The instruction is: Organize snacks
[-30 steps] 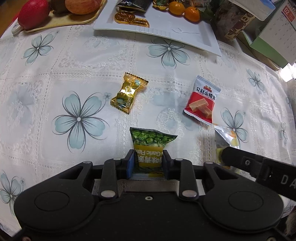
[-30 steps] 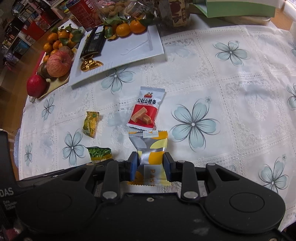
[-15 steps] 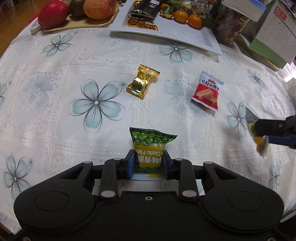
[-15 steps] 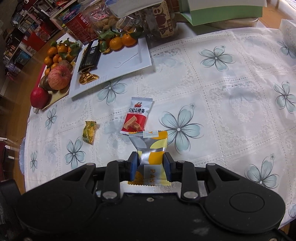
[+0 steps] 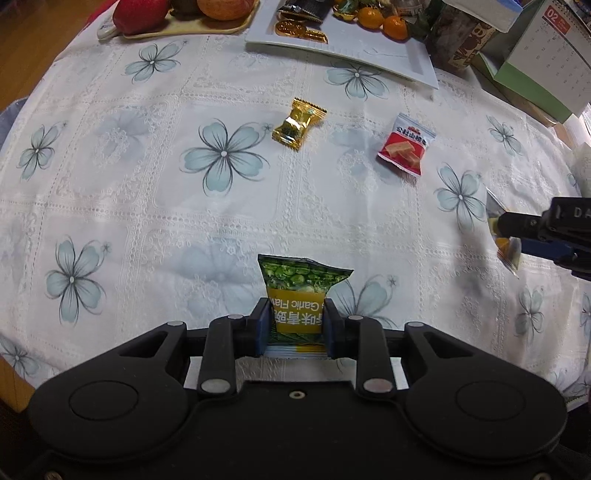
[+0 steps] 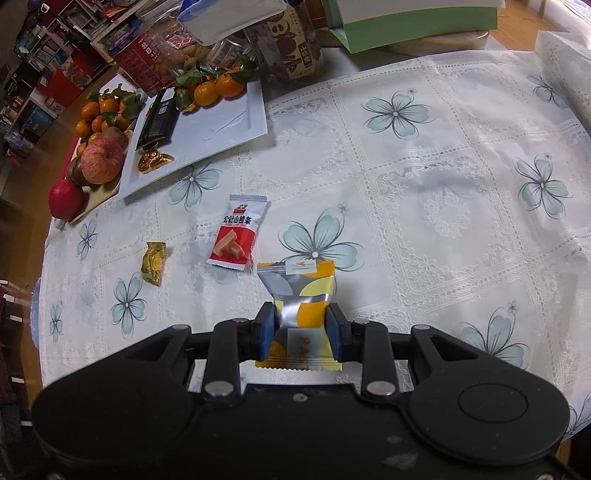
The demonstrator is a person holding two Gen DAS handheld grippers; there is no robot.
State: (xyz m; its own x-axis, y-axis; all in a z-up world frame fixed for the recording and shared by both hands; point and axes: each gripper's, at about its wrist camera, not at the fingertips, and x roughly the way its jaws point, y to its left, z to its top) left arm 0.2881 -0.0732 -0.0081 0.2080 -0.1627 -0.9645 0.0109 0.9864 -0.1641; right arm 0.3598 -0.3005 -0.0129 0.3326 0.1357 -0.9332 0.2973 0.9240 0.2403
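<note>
Left wrist view, nearest: left gripper (image 5: 294,326) has its pads clamped on the green pack (image 5: 301,291), lifted clear of the cloth (image 5: 147,206); the jaws have just been closing a little further on it.
Right wrist view, nearest: right gripper (image 6: 301,330) is pinched on the silver-yellow pack (image 6: 301,295), also held off the cloth.
Handling, held packs: both look light, puffy and crinkly; the foil is likely slick and the contents crushable, so a gentle pinch across the flat middle, as now, seems best.
Middle, on cloth: gold candy (image 5: 298,123) and red pack (image 5: 404,144) lie apart from each other, neither touched.
Handling, loose ones: the candy is small and stiffer, probably best taken across its body, not the twisted ends; the red pack is flat and thin, likely easiest by an edge seam.
Far: white tray (image 5: 417,62) holds gold coins (image 5: 301,31), a dark pack (image 5: 303,7) and oranges (image 5: 384,20), probably where the snacks belong.
Farthest: fruit board (image 5: 184,31) with apples.
</note>
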